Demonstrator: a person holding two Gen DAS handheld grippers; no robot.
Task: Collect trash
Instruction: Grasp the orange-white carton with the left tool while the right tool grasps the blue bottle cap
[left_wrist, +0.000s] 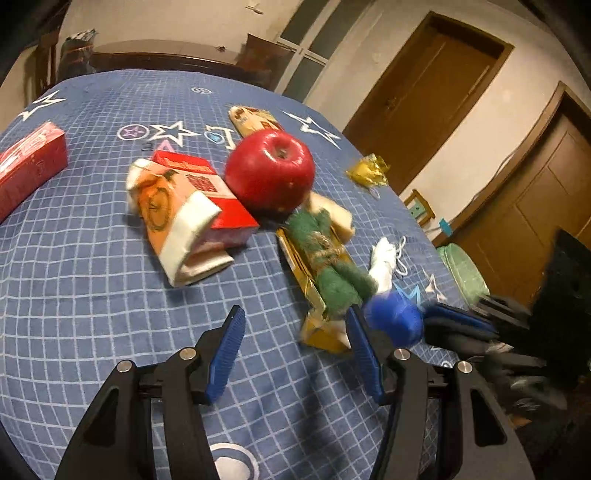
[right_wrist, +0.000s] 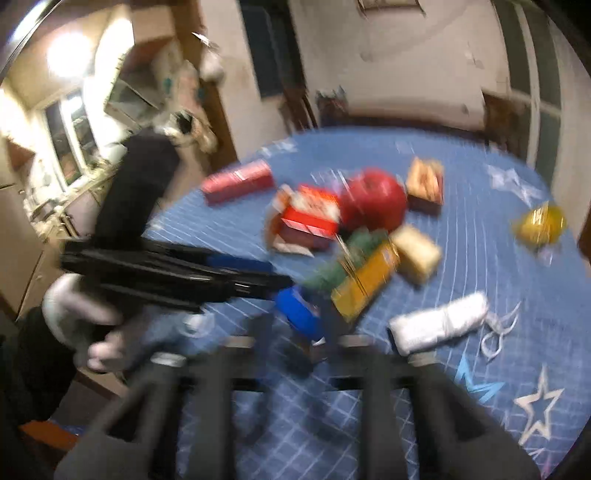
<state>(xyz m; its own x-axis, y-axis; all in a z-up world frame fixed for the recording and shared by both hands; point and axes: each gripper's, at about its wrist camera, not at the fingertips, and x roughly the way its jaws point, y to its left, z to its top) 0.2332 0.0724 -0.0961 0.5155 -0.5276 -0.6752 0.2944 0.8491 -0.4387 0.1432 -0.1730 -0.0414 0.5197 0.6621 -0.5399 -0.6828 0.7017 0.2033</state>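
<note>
Left gripper (left_wrist: 295, 343) jaws apart, empty, above blue checked tablecloth (left_wrist: 92, 288). Crumpled gold foil wrapper (left_wrist: 317, 295) just ahead-right by right pad, long axis running away. Right gripper (right_wrist: 295, 332) blurred, grip unclear.

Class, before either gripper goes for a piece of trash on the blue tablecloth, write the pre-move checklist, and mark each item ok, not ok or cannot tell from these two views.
1. Left gripper open with nothing between its pads: ok.
2. Right gripper open or shut: cannot tell, its view is blurred.
3. The two grippers apart from each other: not ok, the right one sits close beside the left.
4. Red apple standing free of the trash: not ok, it touches the red box.
5. Yellow wrapper free to grasp: ok, it lies alone.
6. Trash container in view: not ok, none shows.
</note>
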